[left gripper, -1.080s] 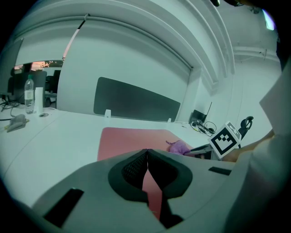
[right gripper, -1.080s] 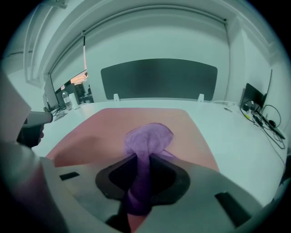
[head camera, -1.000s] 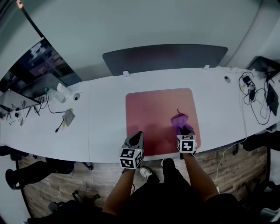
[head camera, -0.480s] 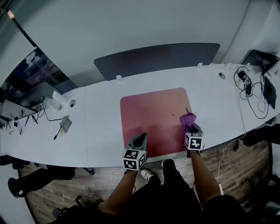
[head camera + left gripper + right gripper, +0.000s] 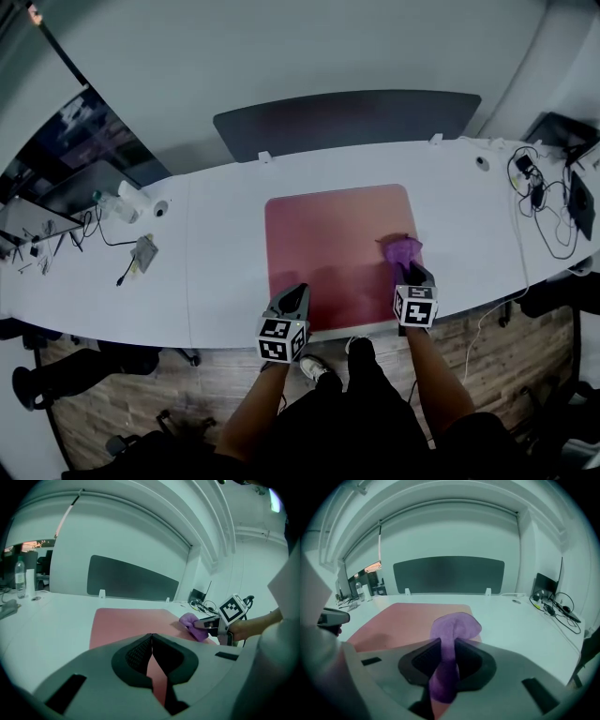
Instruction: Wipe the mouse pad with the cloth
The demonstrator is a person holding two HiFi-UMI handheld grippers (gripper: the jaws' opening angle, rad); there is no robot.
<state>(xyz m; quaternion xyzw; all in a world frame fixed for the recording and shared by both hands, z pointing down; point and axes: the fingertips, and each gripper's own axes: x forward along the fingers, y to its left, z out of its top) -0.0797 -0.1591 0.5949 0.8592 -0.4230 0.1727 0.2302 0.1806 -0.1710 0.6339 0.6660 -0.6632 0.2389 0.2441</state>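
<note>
- The mouse pad [image 5: 328,248], a large pinkish-red sheet with rounded corners, lies flat on the white desk [image 5: 225,239], with its near edge close to the desk's near edge
- The cloth [image 5: 403,249] is purple and bunched up; we see it on the right side of the pad, just inside the right edge and nearer the near edge than the far one
- The right gripper [image 5: 411,269] has its jaws clamped on the cloth: in the right gripper view a strip of it runs down between the two dark pads, and a rounded fold bulges out beyond the tips
- In the left gripper view that fold appears to rest on the pad's surface, though we cannot be sure how firmly it presses
- The left gripper [image 5: 297,290] sits over the pad's near edge, in the left half, well apart from the cloth
- Its jaws are closed tip to tip with nothing held between them; in its own view only the red pad shows through the narrow slit below the tips
- Each gripper carries its marker cube toward the person, and a forearm leads back from each to the near side
- Along the desk's far edge stands a dark grey divider panel [image 5: 347,122]
- At the far left of the desk we see a clear bottle [image 5: 114,202] and a few small items with a thin cord
- At the far right lies a tangle of black cables [image 5: 544,202] beside dark devices
- Below the desk's near edge a wooden floor [image 5: 497,352] shows
</note>
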